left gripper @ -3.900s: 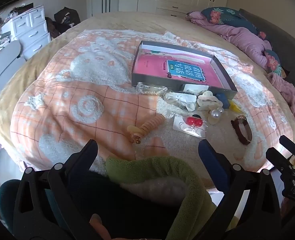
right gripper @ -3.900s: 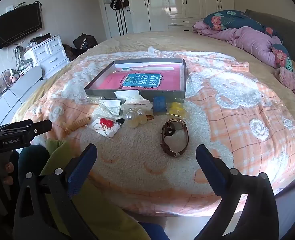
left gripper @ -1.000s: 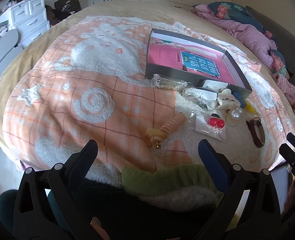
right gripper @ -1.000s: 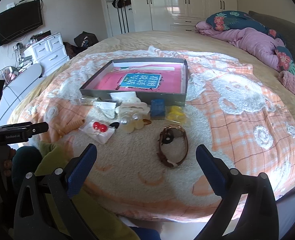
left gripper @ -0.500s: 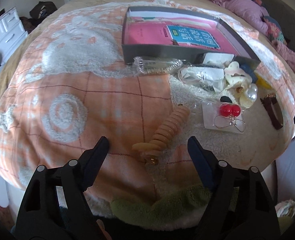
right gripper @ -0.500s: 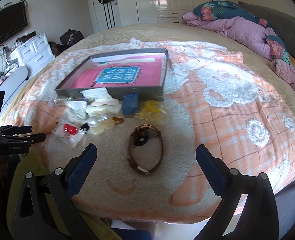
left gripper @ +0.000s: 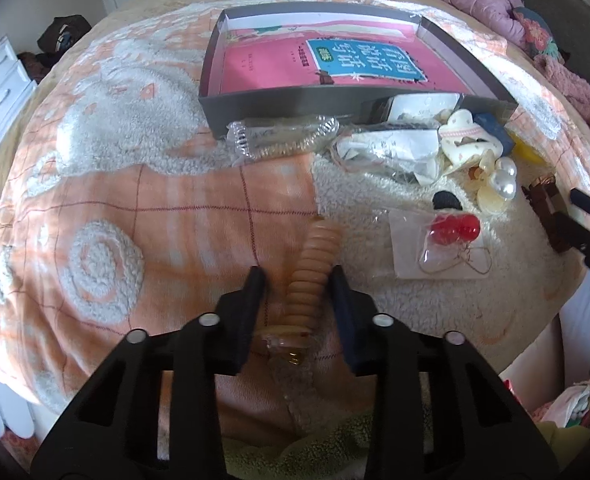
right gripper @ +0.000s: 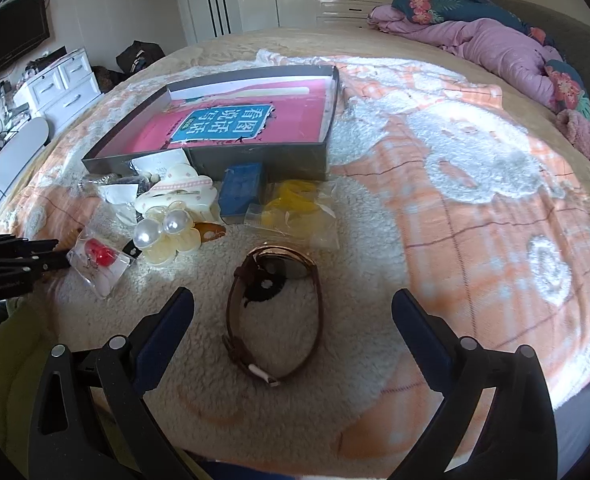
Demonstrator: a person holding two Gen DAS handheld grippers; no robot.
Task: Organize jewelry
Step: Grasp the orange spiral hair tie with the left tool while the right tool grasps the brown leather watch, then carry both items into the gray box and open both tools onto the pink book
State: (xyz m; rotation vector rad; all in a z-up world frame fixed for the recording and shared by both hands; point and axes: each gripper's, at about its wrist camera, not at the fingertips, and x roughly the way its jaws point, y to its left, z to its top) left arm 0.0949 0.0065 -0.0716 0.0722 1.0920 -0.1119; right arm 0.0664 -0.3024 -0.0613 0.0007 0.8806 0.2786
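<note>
On a bed w/ an orange-and-white blanket, the left gripper sits low over a tan beaded bracelet, jaws narrowed to either side of it; whether the pads actually touch the beads can't be told. Just right of it lies a clear bag w/ red bead earrings, then a cluster: cream hair clip, pearl piece, blue box, all near the front wall of a gray tray holding a pink book. A bagged chain rests against the tray's front left corner. In the right wrist view, the right gripper hangs wide open, gripping nothing, w/ a brown leather watch lying on the blanket between and just ahead of its fingers. A yellow item in a clear bag sits beyond the watch, beside the blue box. Purple bedding is heaped at far right.
</note>
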